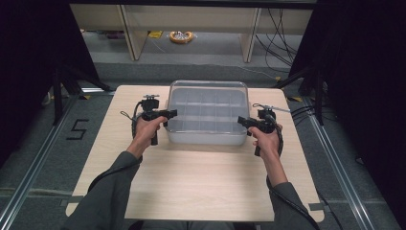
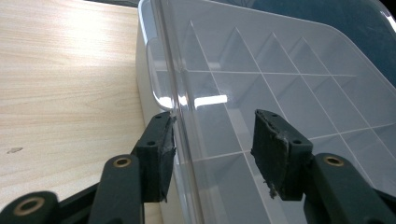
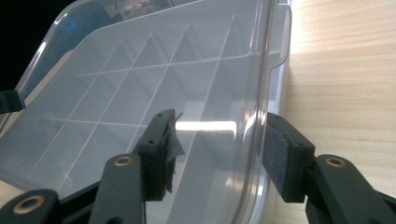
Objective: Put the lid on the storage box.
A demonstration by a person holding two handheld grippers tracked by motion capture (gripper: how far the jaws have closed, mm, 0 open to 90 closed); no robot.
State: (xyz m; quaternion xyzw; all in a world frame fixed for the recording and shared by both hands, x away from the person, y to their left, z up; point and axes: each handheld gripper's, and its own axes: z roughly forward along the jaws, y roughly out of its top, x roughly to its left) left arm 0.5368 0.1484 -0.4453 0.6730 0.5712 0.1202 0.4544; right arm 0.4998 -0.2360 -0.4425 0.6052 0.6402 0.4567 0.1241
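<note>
Where bare table [image 1: 201, 177] flanks it, lidded box [image 1: 207, 112] edges between slack, unclenched tongs.

Pale wood counter [image 1: 201, 191] on grey carpeted floor [image 1: 28, 143], metal rails [image 1: 33, 165] along both sides. Black "5" [image 1: 76, 129] marked at left. Black curtains [image 1: 28, 43] flanking. Beyond, light wooden shelving legs [image 1: 129, 33], trailing cables [image 1: 277, 38], a yellow coil [image 1: 181, 37].

We see a clear box [image 1: 207, 112] with a pale grid of dividers, a light wood-grain table [image 1: 201, 182], and two black grippers, left [image 1: 165, 115] and right [image 1: 243, 120].
</note>
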